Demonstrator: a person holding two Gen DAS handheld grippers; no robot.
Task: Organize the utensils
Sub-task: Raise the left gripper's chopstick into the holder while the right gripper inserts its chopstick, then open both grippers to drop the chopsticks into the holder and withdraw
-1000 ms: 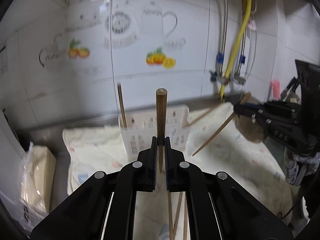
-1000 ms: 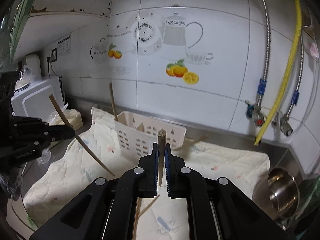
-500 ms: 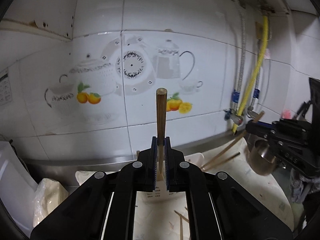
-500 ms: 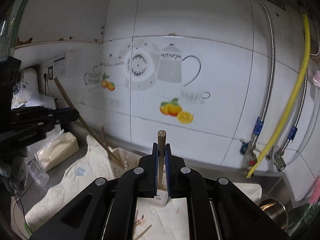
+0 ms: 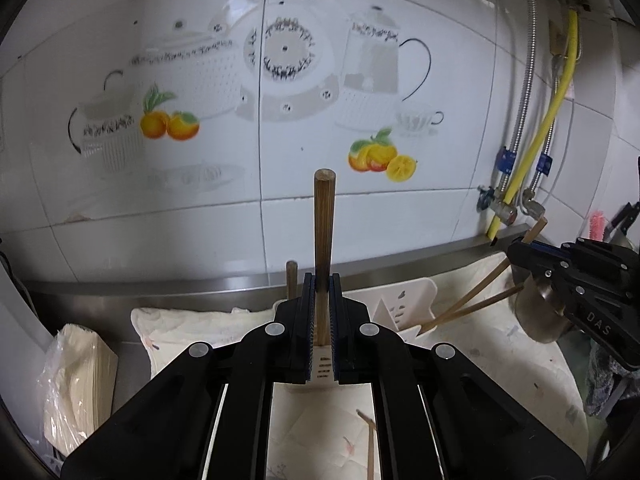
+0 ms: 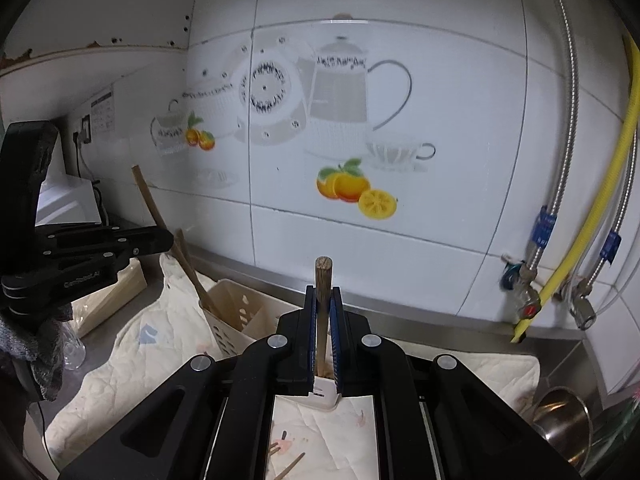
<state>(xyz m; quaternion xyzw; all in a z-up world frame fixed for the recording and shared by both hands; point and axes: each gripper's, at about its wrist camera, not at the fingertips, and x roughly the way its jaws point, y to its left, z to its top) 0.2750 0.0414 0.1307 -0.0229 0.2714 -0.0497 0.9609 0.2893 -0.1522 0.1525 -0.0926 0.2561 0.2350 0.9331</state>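
Observation:
In the left wrist view my left gripper (image 5: 321, 280) is shut on a wooden chopstick (image 5: 325, 220) that stands upright between its pads. Behind and below it sits the white slotted utensil basket (image 5: 404, 300), with another chopstick (image 5: 291, 280) standing in it. At the right, my right gripper (image 5: 520, 248) holds a slanted chopstick (image 5: 468, 300) whose lower end reaches the basket's right end. In the right wrist view my right gripper (image 6: 323, 292) is shut on its chopstick (image 6: 323, 276) over the basket (image 6: 240, 312). My left gripper (image 6: 168, 240) is at the left there.
A pale quilted cloth (image 5: 192, 320) covers the steel counter, with loose chopsticks (image 5: 370, 440) on it. A steel pot (image 6: 560, 420) stands at the right, and a yellow hose (image 6: 592, 208) and taps hang on the tiled wall. A plastic-wrapped pack (image 5: 76, 376) lies at the left.
Both grippers have moved closer to the wall and the basket, each still carrying its chopstick. The basket now lies partly hidden under the jaws, and the held chopsticks' lower ends are at the basket.

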